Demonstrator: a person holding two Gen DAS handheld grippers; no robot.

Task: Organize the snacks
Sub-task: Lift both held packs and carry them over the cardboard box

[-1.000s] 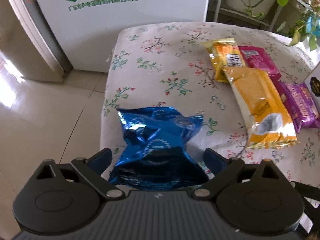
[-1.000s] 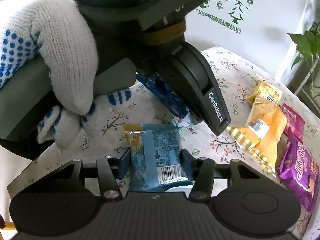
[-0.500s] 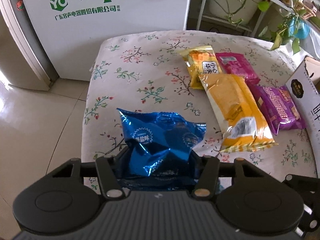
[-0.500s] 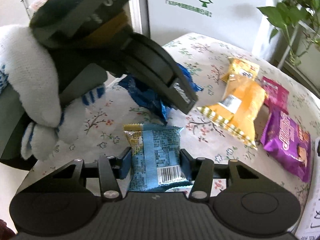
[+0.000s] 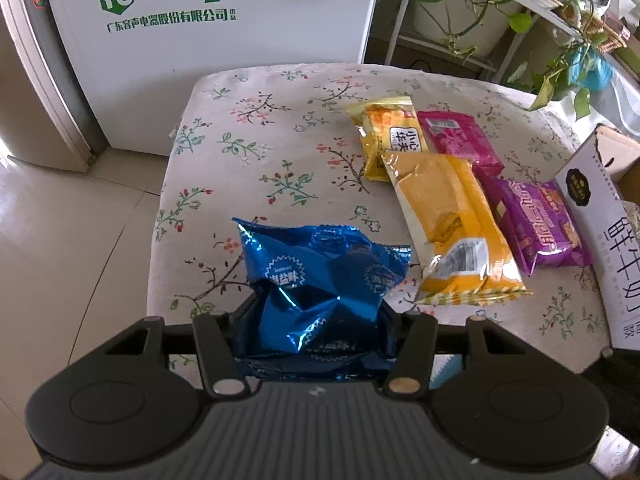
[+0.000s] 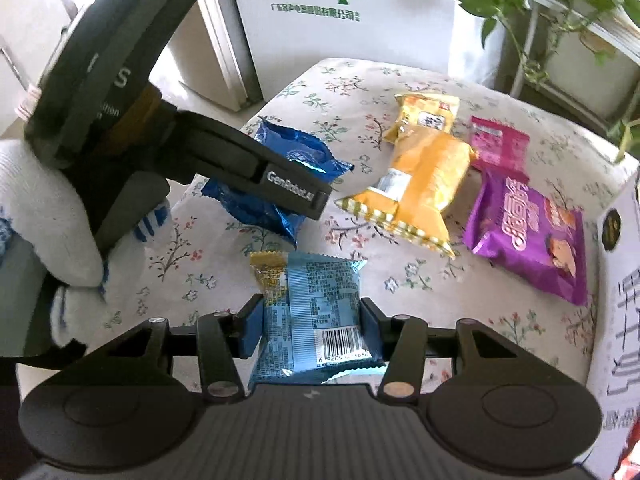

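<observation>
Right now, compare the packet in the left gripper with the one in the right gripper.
The dark blue foil packet in the left gripper is shiny and badly crumpled; the light blue packet in the right gripper is matte and flat. The dark one shows round white badges; the light one shows its printed back, with a barcode and a yellow corner. Both are clamped between jaws.

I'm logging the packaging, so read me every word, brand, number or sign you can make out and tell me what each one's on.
"YC": green logo on the white appliance; the Chinese line beneath is too blurred to read surely.
"GenRobot.AI": side of the left gripper.
"海盐味": badge on the blue foil bag.
"6 92091": partial barcode digits on the light blue packet; its fine print is unreadable.
Yellow packet, purple packet, white carton: Chinese characters, not surely readable.
</observation>
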